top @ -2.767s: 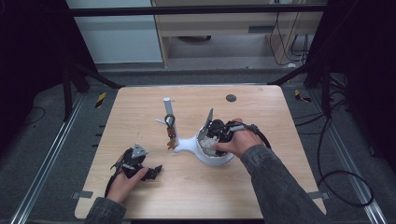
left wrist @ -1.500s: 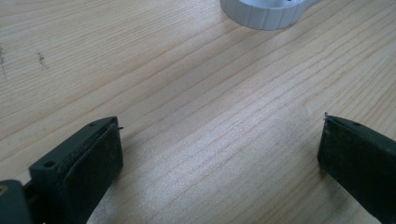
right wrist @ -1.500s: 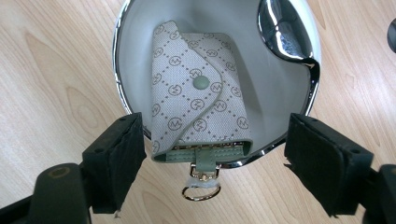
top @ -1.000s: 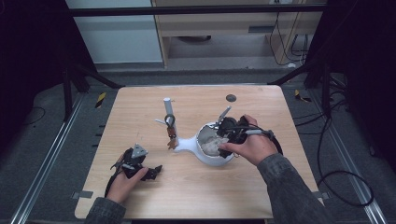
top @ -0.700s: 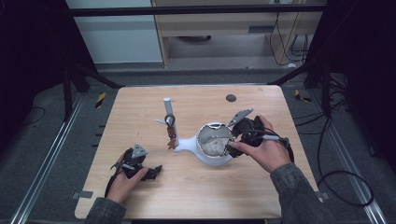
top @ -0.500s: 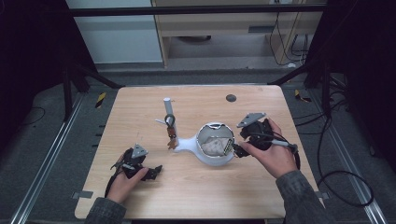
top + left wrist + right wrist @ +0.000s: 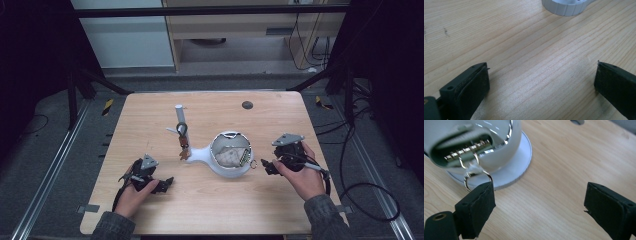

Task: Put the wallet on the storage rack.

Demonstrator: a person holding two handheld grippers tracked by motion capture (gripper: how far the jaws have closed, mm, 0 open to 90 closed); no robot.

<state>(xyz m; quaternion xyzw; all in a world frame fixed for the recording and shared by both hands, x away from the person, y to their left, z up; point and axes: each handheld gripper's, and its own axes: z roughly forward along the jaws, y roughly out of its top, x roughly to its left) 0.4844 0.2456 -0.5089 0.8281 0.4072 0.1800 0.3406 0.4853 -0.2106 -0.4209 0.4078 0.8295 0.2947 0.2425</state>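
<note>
Right fingers (image 7: pixel 539 202): apart, just been closing, nothing between them.
Left fingers (image 7: pixel 541 85): spread wide, empty, on bench (image 7: pixel 150 125).
White pot (image 7: pixel 230 155): bench centre, just left of my right fingers.
Metal ring (image 7: pixel 475 178): hangs at the pot's side, beside my fingers.

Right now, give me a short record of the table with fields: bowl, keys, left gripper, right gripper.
bowl: white bowl with a spout-like handle, mid-table, a crumpled item inside
ring: metal ring hangs over the bowl's rim, beside the right gripper's jaw
keys: keys by a white post, left of the bowl
left gripper: open, nothing between the jaws
right gripper: open, nothing held, right of the bowl
</note>
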